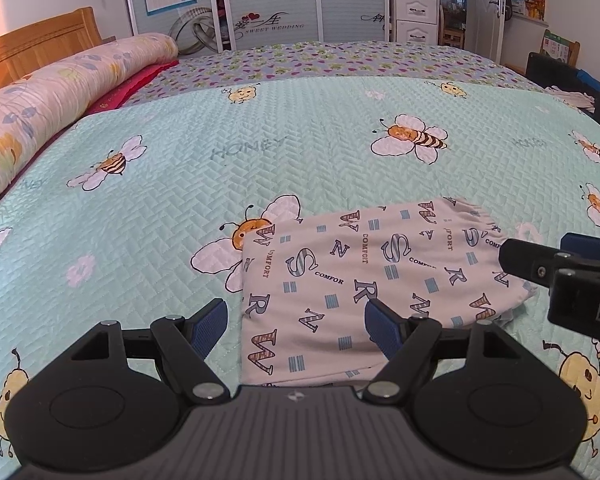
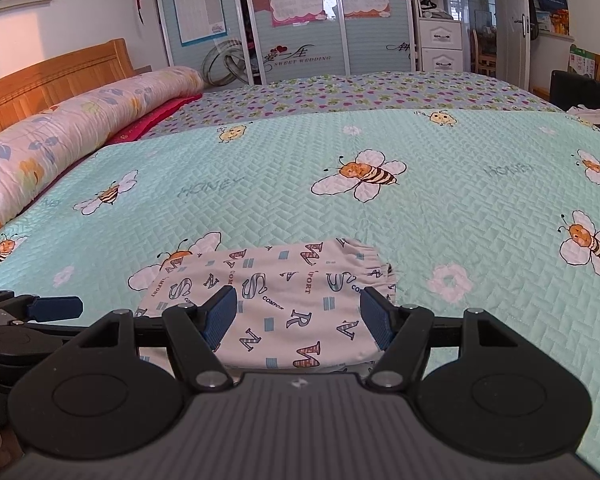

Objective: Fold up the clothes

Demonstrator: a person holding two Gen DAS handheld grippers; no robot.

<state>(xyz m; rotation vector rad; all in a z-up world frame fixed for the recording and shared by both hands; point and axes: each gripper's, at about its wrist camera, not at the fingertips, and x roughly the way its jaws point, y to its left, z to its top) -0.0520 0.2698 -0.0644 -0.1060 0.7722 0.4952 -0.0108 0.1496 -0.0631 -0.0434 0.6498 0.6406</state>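
Both sets of tongs stand with their jaws apart and nothing between the pads: the left tongs [image 1: 294, 326] hang over the near left edge of the folded garment [image 1: 380, 284], and the right tongs [image 2: 298, 318] hover over its near right part, close to the gathered waistband [image 2: 364, 264]. The garment, pale with printed letters, lies folded into a compact rectangle on the bee-print quilt [image 1: 180, 200], near the front of the bed. It looks already folded, so the task seems near its end or ready for one last fold. The risk from here is in the pinch: several layers are stacked, and jaws closing shallowly could catch only the top layer and peel the fold open. Closing too deep could grab the soft quilt as well and drag it. The two sets of tongs are near each other, so an uneven lift could skew the edges. Beyond, a rolled floral duvet [image 1: 60, 92] lies along the wooden headboard [image 1: 32, 48].
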